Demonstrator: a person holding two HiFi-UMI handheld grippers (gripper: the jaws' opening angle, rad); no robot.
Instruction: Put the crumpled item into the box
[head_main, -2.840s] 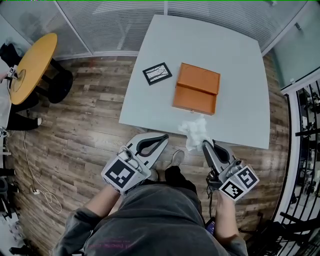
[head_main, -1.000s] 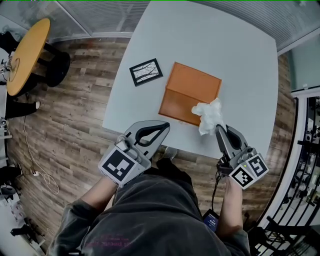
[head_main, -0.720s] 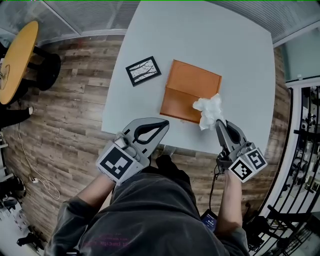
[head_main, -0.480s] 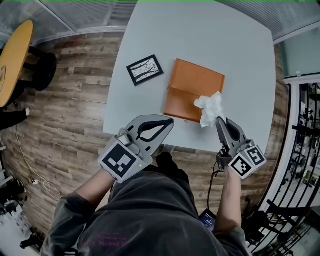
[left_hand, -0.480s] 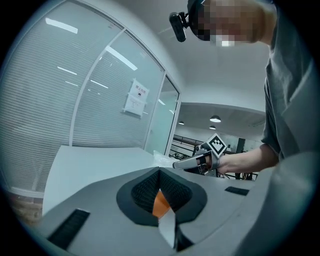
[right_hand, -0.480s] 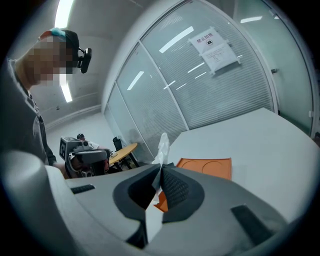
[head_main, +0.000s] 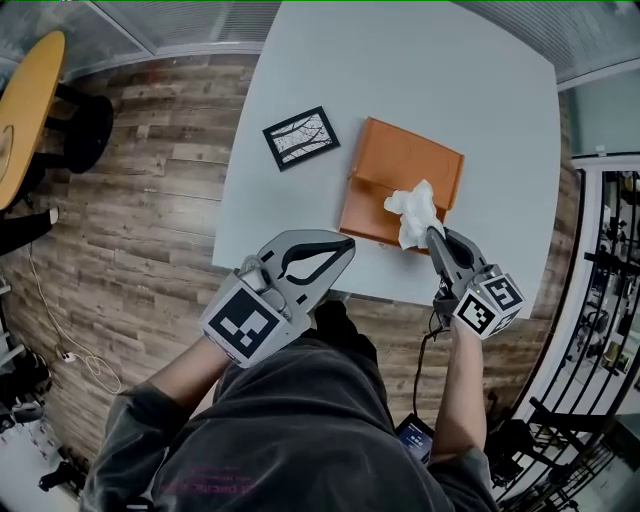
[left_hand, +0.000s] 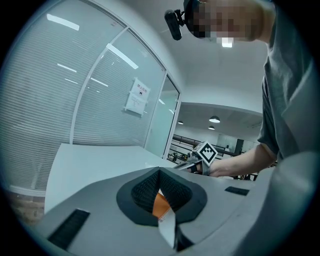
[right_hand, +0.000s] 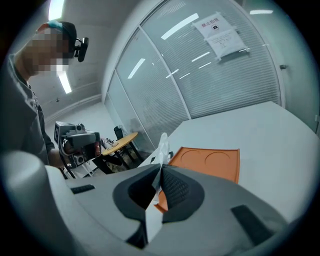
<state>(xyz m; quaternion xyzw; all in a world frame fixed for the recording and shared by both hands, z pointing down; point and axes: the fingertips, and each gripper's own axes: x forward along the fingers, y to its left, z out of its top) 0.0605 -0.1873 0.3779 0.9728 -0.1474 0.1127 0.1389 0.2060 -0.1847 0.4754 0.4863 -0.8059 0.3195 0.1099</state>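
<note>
Right gripper (head_main: 431, 233) lower, pinching probable tissue (head_main: 412, 208), box (head_main: 405, 160) recesses gripper-view only

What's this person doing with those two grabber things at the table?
A person holds a gripper in each hand. The right gripper is shut on a crumpled paper, over the near side of the orange box on the table. The left gripper is shut, empty, off to the side. The paper isn't in the box yet.
</note>
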